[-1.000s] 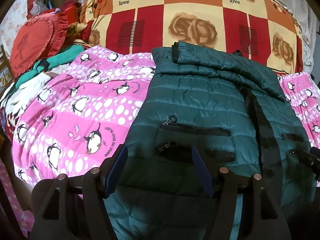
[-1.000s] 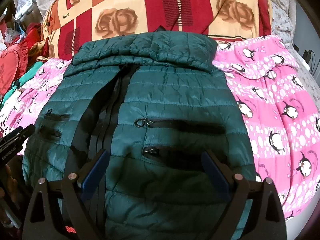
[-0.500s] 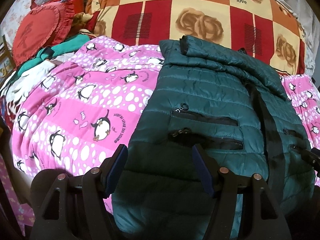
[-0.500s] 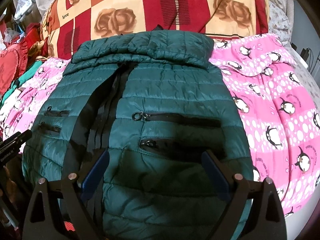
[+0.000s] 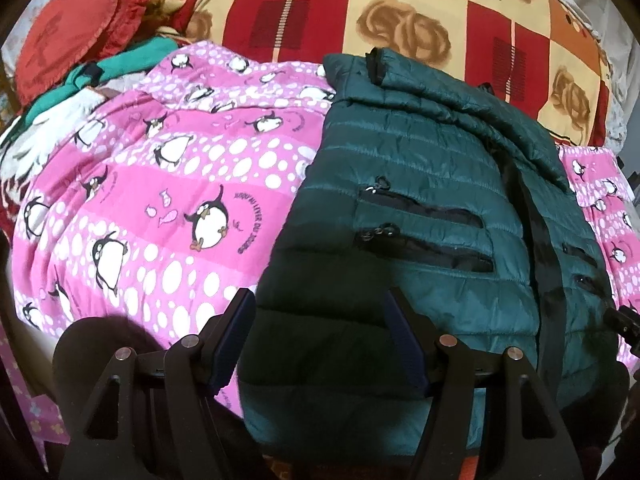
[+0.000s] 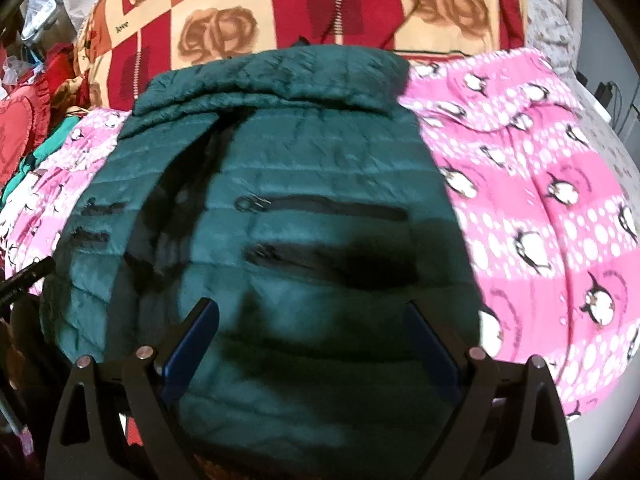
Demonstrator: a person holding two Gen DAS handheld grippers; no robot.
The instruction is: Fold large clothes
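A dark green quilted puffer jacket (image 5: pixel 420 184) lies flat, front up, on a pink penguin blanket (image 5: pixel 160 184), collar far from me, black zip down the middle and zip pockets on both sides. It also shows in the right wrist view (image 6: pixel 304 168). My left gripper (image 5: pixel 320 312) is open and empty, over the jacket's near left hem. My right gripper (image 6: pixel 312 324) is open and empty, over the near right part of the jacket. The right gripper's tip (image 5: pixel 624 320) shows at the left view's right edge.
A big red, orange and cream rose-patterned quilt (image 5: pixel 400 12) is piled behind the jacket. A red heart cushion (image 5: pixel 64 36) and teal and white clothes (image 5: pixel 80 92) lie at the far left. The pink blanket (image 6: pixel 540 208) spreads right.
Both grippers have pulled back towards me and a little outward, so the jacket sits farther away in both views. The jacket has not moved. Both grippers stay open.
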